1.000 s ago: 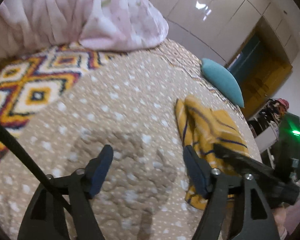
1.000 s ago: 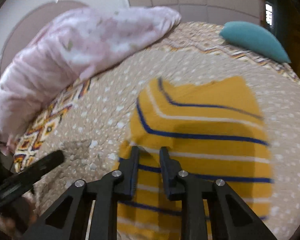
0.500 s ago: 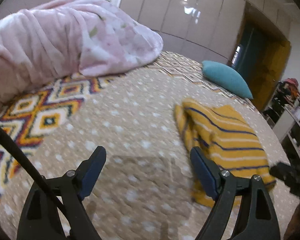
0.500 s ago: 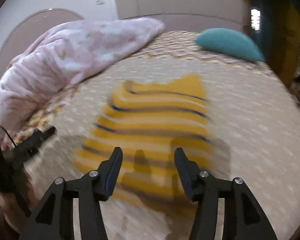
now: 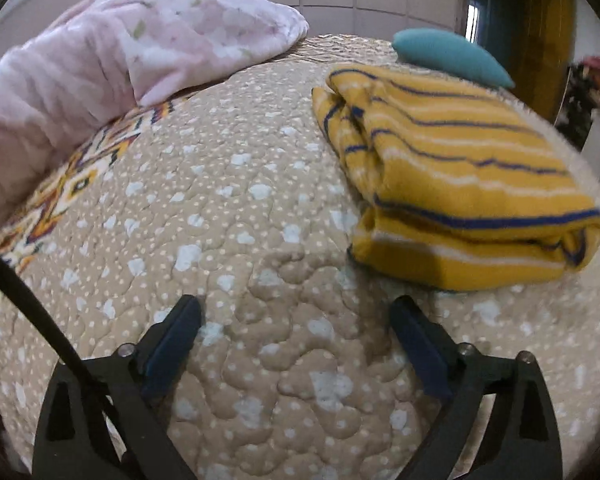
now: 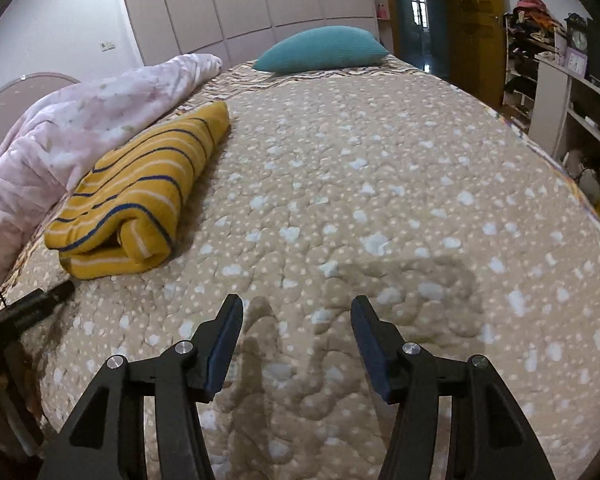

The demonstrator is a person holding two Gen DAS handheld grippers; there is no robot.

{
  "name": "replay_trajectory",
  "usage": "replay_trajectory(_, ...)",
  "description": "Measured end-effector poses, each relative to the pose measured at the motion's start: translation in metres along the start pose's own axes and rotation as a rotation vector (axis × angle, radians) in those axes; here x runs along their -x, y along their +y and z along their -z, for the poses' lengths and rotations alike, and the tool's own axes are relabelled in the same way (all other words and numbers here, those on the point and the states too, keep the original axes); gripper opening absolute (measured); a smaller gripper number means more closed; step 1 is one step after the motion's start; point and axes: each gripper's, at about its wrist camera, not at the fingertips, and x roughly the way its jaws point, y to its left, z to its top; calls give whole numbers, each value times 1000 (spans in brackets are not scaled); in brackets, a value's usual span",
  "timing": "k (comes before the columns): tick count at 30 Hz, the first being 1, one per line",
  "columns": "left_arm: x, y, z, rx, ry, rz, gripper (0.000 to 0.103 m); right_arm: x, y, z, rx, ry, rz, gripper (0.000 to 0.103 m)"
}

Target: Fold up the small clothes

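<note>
A folded yellow striped shirt (image 5: 452, 184) lies on a beige quilted bedspread (image 5: 260, 240); left gripper (image 5: 296, 320) and right gripper (image 6: 297, 316) hover spread apart, holding nothing.

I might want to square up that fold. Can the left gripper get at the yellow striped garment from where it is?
Probably yes. The left gripper is open and empty, and only bare quilt lies between it and the folded yellow striped garment, ahead to its right. The right gripper is also open, off to the side.

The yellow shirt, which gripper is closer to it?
Left. The left gripper is just short of the shirt; the right gripper is farther off, shirt up-left.
</note>
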Motion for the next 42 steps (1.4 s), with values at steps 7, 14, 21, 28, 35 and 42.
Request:
replay_trajectory(7, -1, 3, 1, 18, -3, -4, 103, -2, 15, 19, 88, -43, 54, 76)
replay_trajectory(14, -15, 1, -20, 81, 146, -48, 103, -11, 21, 10, 67, -4, 53, 92)
replay_trajectory(21, -17, 2, -16, 137, 80, -67, 103, -38, 33, 0, 84, -16, 102, 103)
replay_trajectory(28, -13, 2, -11, 136, 40, -56, 103, -32, 31, 7, 89, -69, 79, 103)
replay_trajectory(35, -11, 3, -9, 136, 25, -43, 103, -31, 35, 11, 108, -92, 112, 103)
replay_trajectory(42, -11, 2, -9, 134, 23, -40, 103, -30, 37, 12, 116, -103, 128, 103)
